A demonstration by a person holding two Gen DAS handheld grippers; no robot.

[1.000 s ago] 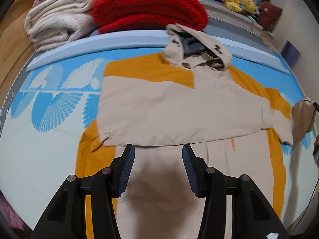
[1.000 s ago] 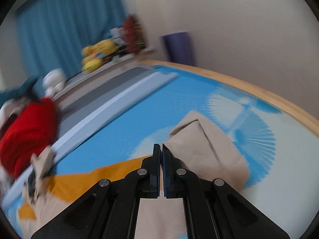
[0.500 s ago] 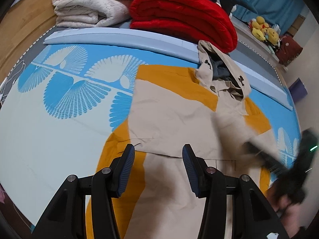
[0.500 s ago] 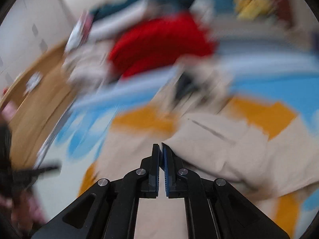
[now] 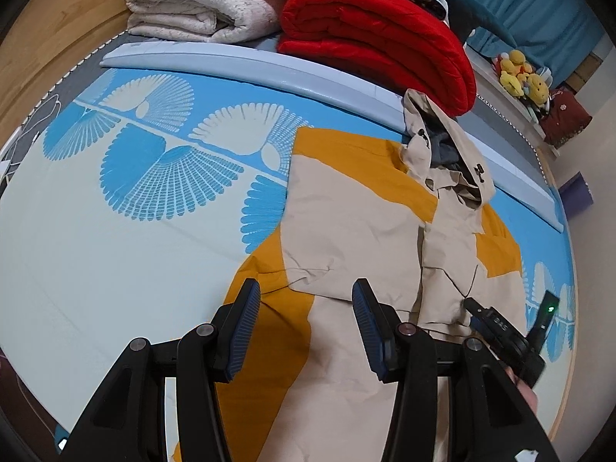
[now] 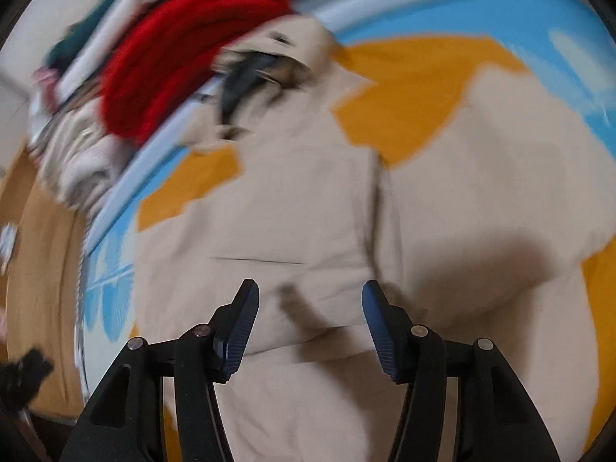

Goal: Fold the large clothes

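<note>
The left gripper (image 5: 306,308) and right gripper (image 6: 310,312) both hover wide apart and empty above the beige-and-orange hooded jacket (image 5: 358,223), spread with sleeves folded inward on the blue patterned mat (image 5: 115,231). Beyond its hood lie a red blanket (image 5: 377,38) and, left, white blankets (image 5: 200,4).

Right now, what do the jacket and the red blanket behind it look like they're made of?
The jacket looks like a thin, matte woven shell, perhaps nylon or cotton blend: it lies flat with sharp creases and fine wrinkles. The red blanket looks like thick padded or knitted fabric: its folds are rounded, bulky and ribbed. Neither fibre can be told for certain.
</note>
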